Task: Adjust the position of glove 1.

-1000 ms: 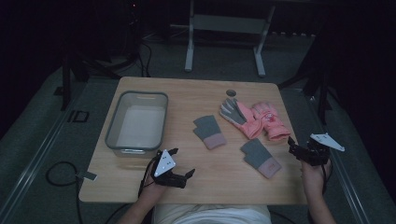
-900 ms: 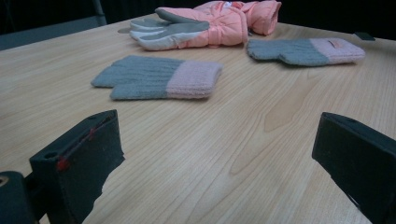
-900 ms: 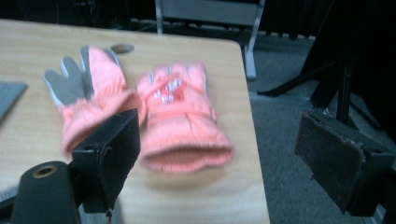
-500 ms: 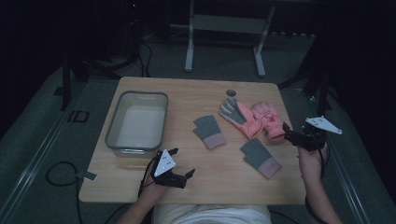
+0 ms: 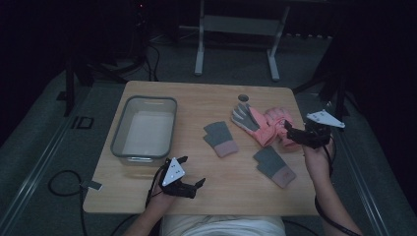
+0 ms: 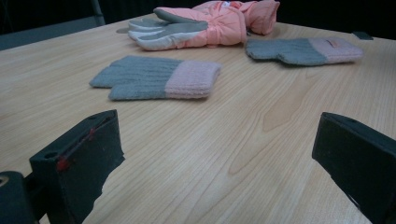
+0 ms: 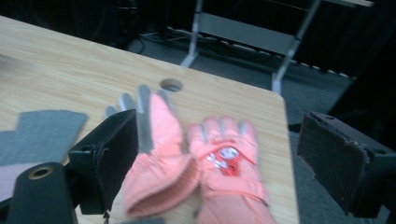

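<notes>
Two pink ski gloves (image 5: pixel 265 125) lie side by side at the table's right. In the right gripper view the left pink glove (image 7: pixel 156 154) shows its grey palm and the right pink glove (image 7: pixel 229 168) its back. Two grey knit mittens with pink cuffs lie nearer: one (image 5: pixel 220 138) mid-table, one (image 5: pixel 274 165) to its right. My right gripper (image 5: pixel 290 132) hovers open just above the pink gloves' cuffs, holding nothing. My left gripper (image 5: pixel 192 172) rests open near the front edge; its own view shows a mitten (image 6: pixel 159 84) ahead.
A grey plastic bin (image 5: pixel 145 129) stands at the left of the wooden table (image 5: pixel 196 103). A round hole (image 5: pixel 243 98) sits near the far edge. A metal stand (image 5: pixel 236 29) and cables are on the floor beyond.
My right gripper has moved from off the table's right edge forward and left, arriving over the pink gloves. The left gripper has stayed put.
</notes>
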Available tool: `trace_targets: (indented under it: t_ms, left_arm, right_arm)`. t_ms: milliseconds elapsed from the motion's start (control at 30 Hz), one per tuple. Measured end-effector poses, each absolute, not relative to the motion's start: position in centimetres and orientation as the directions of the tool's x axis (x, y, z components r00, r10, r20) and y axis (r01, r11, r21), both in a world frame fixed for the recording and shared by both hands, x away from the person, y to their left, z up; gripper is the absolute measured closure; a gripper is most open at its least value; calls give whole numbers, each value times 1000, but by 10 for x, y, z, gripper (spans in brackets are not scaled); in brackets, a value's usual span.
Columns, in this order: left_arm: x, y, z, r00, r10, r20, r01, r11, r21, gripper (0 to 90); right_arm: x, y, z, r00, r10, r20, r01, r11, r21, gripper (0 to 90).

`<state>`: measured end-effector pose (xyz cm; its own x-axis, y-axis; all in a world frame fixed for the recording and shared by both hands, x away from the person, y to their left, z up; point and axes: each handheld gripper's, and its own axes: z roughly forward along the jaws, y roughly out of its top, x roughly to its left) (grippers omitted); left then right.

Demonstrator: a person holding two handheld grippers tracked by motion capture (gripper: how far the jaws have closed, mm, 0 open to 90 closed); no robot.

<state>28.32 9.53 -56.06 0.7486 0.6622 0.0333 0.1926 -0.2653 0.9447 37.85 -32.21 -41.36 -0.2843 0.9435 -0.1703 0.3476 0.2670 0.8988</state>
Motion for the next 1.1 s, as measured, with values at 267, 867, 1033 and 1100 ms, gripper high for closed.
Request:
trace_targets:
  t_ms: [267,867,1033,1100]
  left_arm:
    - [283,95,-561,750,661,31,193,-263,945,12]
    - [282,94,-561,759,650,42,180,-271,945,12]
    - [282,94,-561,760,648,42,180,-272,945,12]
    - [282,94,-561,761,647,41,180,-272,945,12]
  right_arm:
    - [389,-296,-410,-353,923,-154,341,279,898,138]
    - [409,-231,-431,-638,770,-31,330,309,892,119]
    - [415,-216,-445,-678,735,7,368,332,869,132]
    - [417,-212,-450,-692,722,7,367,343,864,137]
